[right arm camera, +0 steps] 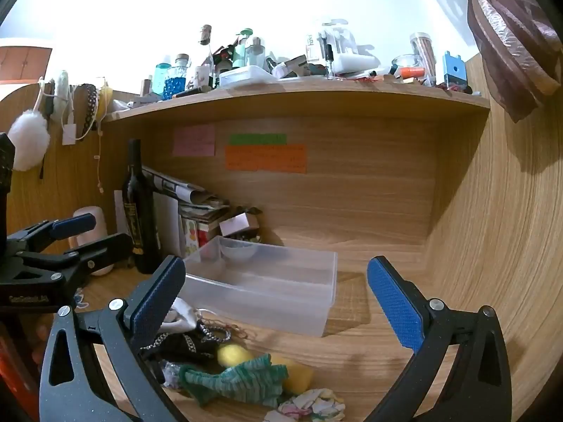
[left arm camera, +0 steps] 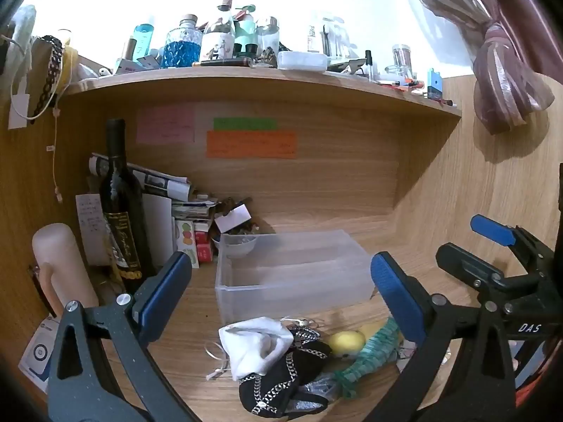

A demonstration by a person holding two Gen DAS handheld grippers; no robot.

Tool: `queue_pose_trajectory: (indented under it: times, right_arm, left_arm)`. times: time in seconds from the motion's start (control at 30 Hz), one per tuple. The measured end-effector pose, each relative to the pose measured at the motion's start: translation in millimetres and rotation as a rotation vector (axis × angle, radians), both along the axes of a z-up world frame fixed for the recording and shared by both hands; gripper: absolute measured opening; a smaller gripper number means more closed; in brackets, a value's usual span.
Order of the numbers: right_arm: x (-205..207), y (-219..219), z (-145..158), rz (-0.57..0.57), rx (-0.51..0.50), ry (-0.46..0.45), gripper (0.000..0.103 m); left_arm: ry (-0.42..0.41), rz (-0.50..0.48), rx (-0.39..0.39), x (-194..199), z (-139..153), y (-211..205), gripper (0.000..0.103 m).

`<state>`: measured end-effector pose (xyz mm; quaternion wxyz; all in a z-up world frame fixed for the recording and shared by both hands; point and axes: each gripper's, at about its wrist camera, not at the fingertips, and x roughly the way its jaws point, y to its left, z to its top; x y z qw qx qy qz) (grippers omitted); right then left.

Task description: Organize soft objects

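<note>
Soft things lie heaped on the desk (left arm camera: 169, 358) just before the clear bin (left arm camera: 292, 274), seemingly so each can be lifted straight in. From the left wrist, the left gripper (left arm camera: 281, 292) hangs spread wide and empty above the white cloth (left arm camera: 253, 344), black pouch (left arm camera: 281, 379) and green cloth (left arm camera: 369, 355).

From the right wrist, the right gripper (right arm camera: 278, 302) is likewise released, holding nothing, poised over the green cloth (right arm camera: 239, 379) and yellow sponge (right arm camera: 299, 372); the bin (right arm camera: 264, 292) looks empty.
</note>
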<state>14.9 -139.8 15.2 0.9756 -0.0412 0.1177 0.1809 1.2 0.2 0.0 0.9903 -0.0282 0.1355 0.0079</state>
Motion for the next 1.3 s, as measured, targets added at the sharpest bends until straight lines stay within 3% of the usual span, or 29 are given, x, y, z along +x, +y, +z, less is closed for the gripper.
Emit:
queue_pose_trajectory:
  times: [0.03,1.3]
  right_arm:
    - [0.3,-0.3,-0.2,0.0,0.004,-0.001,0.103]
    - [0.9,2.5,-0.4,0.011,0.021,0.017,0.103]
  left_arm:
    - [-0.03,0.0,0.006,-2.4,0.2,-0.8,0.103]
    - [-0.021,-0.028,0.011,0.4,3.4,-3.5,0.103]
